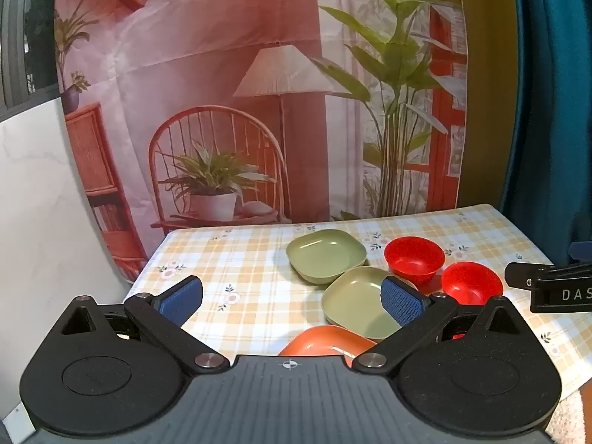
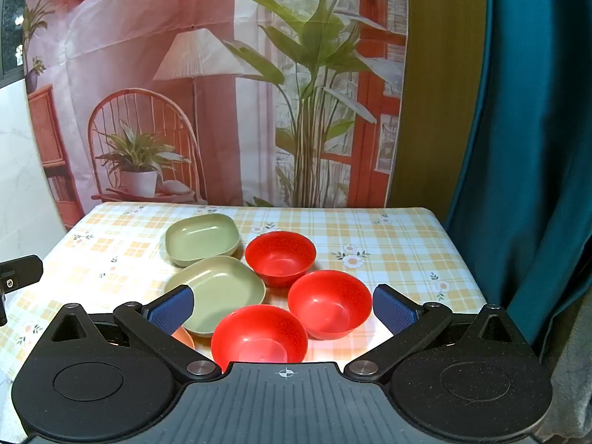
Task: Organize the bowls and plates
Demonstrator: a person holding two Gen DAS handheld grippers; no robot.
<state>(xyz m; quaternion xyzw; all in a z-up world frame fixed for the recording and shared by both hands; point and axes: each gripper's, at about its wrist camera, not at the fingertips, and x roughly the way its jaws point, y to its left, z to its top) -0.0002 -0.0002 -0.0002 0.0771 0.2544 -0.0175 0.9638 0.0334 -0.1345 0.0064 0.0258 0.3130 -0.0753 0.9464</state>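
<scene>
Hovering above the checked tablecloth (image 2: 388, 236), both tools have their jaws spread wide with nothing between the pads: the left gripper (image 1: 292, 301) faces the plates and the right gripper (image 2: 283, 307) faces the bowls. Two green plates (image 2: 201, 238) sit near the middle of the table, the nearer one (image 2: 222, 292) overlapping the far one's edge. An orange plate (image 1: 325, 340) lies closest to the left tool, partly hidden. Three red bowls (image 2: 281, 261) cluster just beside the plates, the near bowl (image 2: 259, 335) and the right one (image 2: 329, 301) almost touching. Nothing looks sorted yet. The crowding is the risk: a pad lowered onto one rim could nudge a neighbour, and smooth plastic may slip from a shallow pinch. Both tools working the same tight cluster could also bump each other
</scene>
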